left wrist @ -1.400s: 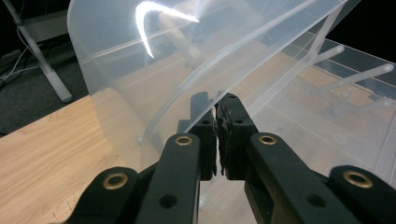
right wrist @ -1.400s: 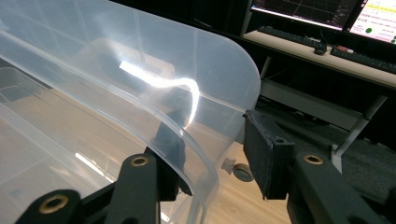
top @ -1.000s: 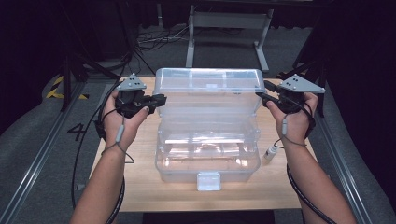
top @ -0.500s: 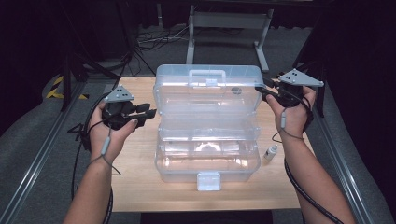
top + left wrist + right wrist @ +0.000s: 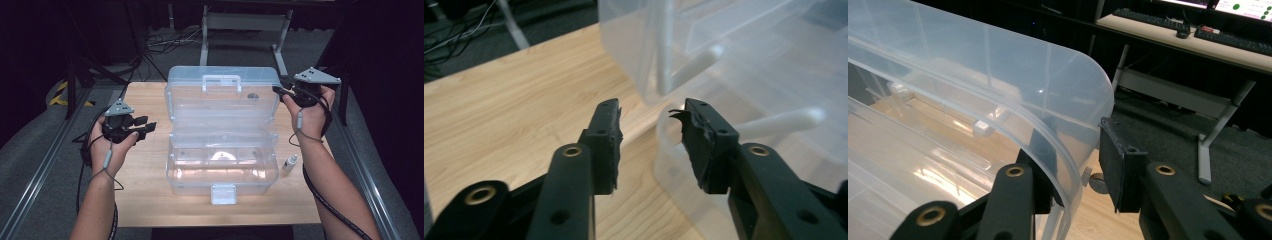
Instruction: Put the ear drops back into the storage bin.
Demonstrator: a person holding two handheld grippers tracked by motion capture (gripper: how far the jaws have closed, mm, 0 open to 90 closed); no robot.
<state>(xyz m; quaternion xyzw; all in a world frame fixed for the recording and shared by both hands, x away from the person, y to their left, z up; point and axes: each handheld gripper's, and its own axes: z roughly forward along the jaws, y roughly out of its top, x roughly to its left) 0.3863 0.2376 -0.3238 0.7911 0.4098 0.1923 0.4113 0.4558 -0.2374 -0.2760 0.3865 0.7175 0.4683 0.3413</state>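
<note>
A clear plastic toolbox (image 5: pixel 222 175) stands in the middle of the wooden table (image 5: pixel 145 190). Its lid (image 5: pixel 222 97) is raised upright with the handle (image 5: pixel 221 80) on top. My right gripper (image 5: pixel 276 90) is at the lid's right edge. In the right gripper view it (image 5: pixel 1073 142) is open, with the lid's curved rim (image 5: pixel 1068 150) between the jaws and a small gap at the outer pad. My left gripper (image 5: pixel 146 124) is open over the table left of the box, holding nothing. In the left gripper view it (image 5: pixel 651 135) points at the box's corner (image 5: pixel 734 100).
A small white bottle (image 5: pixel 289 163) stands on the table right of the box's base. The box's front latch (image 5: pixel 223 193) hangs near the table's front edge. A metal stand (image 5: pixel 245 22) and cables lie on the floor behind the table.
The lid has swung up from low to upright, with the right gripper rising at its right edge. The left gripper has come off the box and moved left and toward me.
</note>
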